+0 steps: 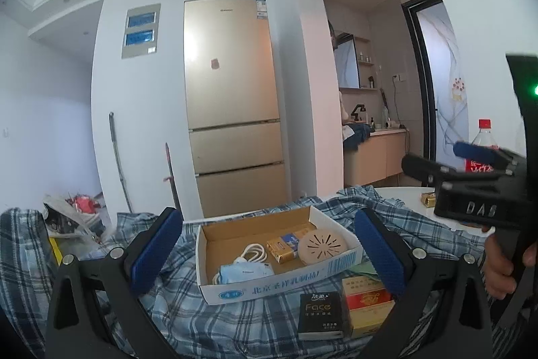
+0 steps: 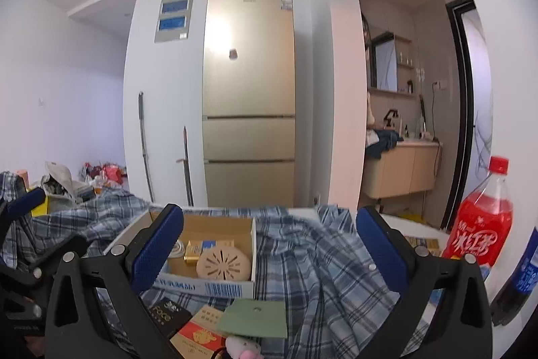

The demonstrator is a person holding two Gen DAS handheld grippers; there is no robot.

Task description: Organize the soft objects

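Note:
A blue plaid shirt (image 1: 215, 312) lies crumpled across the table, also in the right wrist view (image 2: 312, 261). On it sits an open cardboard box (image 1: 269, 285) holding a blue face mask (image 1: 240, 271), a white cable, a gold packet and a round beige disc (image 1: 322, 246). The box shows in the right wrist view (image 2: 222, 286) too. My left gripper (image 1: 267, 253) is open and empty above the box. My right gripper (image 2: 269, 249) is open and empty over the shirt; it appears at the right in the left wrist view (image 1: 470, 164). A small pink plush (image 2: 242, 347) lies at the bottom.
A black tissue pack (image 1: 319, 315) and a red-and-gold box (image 1: 368, 305) lie in front of the cardboard box. A green card (image 2: 255, 318) rests on the shirt. A red drink bottle (image 2: 481, 224) and a dark bottle (image 2: 517, 278) stand at the right. A fridge (image 2: 248, 100) stands behind.

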